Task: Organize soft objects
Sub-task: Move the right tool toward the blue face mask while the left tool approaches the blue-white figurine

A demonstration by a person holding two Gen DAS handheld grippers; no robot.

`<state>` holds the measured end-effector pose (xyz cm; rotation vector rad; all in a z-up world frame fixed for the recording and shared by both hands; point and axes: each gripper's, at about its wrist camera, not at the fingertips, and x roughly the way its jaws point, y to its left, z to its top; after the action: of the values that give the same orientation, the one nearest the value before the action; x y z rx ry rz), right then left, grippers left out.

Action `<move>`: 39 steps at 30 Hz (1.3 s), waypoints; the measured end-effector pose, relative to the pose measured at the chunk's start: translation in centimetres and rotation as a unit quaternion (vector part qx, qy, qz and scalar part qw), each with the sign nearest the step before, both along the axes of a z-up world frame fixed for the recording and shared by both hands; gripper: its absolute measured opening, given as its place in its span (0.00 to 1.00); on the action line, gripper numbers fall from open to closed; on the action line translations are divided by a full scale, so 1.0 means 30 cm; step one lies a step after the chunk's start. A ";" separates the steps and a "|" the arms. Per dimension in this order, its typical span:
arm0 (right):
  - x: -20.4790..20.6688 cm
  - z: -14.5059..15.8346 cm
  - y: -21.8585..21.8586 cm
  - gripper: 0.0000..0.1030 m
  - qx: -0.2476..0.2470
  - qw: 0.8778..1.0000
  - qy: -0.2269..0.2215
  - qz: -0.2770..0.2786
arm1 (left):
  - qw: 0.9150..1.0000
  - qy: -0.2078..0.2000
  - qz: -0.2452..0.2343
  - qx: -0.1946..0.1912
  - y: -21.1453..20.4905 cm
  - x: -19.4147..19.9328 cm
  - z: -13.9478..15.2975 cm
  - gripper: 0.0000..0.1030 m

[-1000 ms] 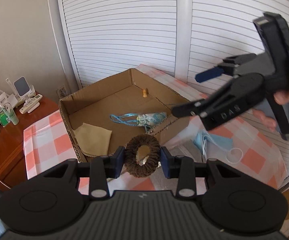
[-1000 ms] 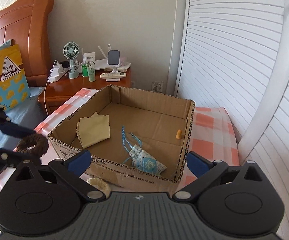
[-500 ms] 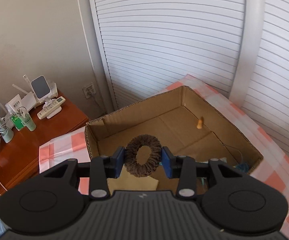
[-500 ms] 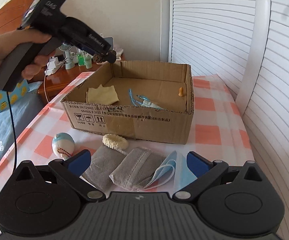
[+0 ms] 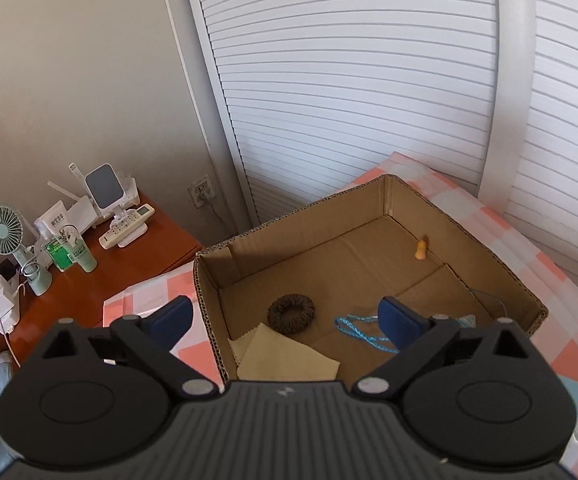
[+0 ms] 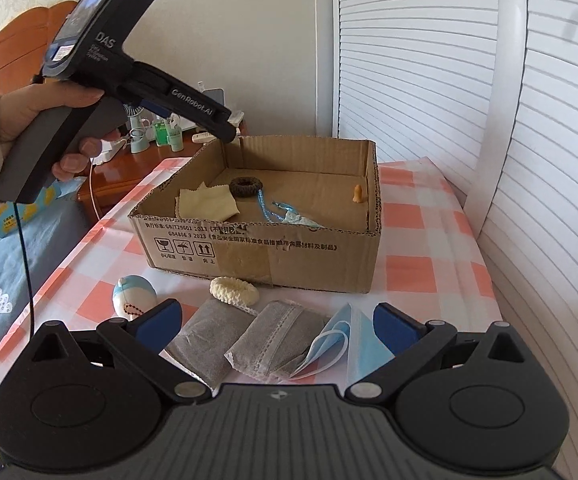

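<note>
Scrunchie, brown, lies flat on floor of cardboard box, just beside yellow cloth, free of any grip. Left tongs hang above it, jaws just swung wide, nothing between. Blue-corded pouch and small orange piece also inside box. Right tongs spread wide, empty, over grey masks, blue mask, cream scrunchie and small ball on checkered desk.

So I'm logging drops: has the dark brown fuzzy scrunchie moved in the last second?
Yes. The dark brown fuzzy scrunchie went from between the claw pads down onto the cardboard box floor.
</note>
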<state>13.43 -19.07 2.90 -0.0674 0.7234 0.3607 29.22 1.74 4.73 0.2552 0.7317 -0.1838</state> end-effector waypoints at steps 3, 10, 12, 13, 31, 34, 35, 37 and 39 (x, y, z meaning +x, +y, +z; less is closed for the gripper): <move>-0.021 0.015 -0.013 1.00 0.005 1.000 -0.007 -0.011 | 1.000 -0.007 -0.004 0.010 -0.005 -0.072 0.020 0.97; -0.068 0.018 -0.037 1.00 0.007 1.000 -0.009 -0.029 | 1.000 -0.016 0.001 0.011 0.001 -0.271 0.041 0.99; -0.083 0.012 -0.039 1.00 0.002 1.000 -0.008 -0.029 | 1.000 -0.017 0.000 0.014 0.002 -0.337 0.034 0.99; -0.093 0.006 -0.040 1.00 0.001 1.000 -0.007 -0.028 | 1.000 -0.017 0.000 0.013 0.003 -0.366 0.030 0.99; -0.147 -0.054 -0.060 1.00 -0.024 0.999 0.003 -0.036 | 1.000 0.002 0.011 -0.005 -0.013 -0.692 -0.201 0.99; -0.143 -0.058 -0.053 1.00 -0.027 0.999 0.005 -0.037 | 0.999 0.024 0.014 -0.022 0.005 -0.694 -0.251 0.99; -0.141 -0.060 -0.051 1.00 -0.029 0.999 0.007 -0.037 | 0.999 0.028 0.016 -0.024 0.010 -0.692 -0.263 0.99; -0.133 -0.065 -0.045 1.00 -0.033 0.999 0.009 -0.037 | 0.999 0.035 0.024 -0.028 0.024 -0.692 -0.286 0.99; -0.126 -0.071 -0.038 1.00 -0.035 0.999 0.012 -0.036 | 0.998 0.039 0.029 -0.033 0.039 -0.688 -0.296 0.99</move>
<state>9.64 -20.22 0.76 -0.1026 0.7601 0.2688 8.57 2.90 -4.16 0.1647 0.8083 -0.1630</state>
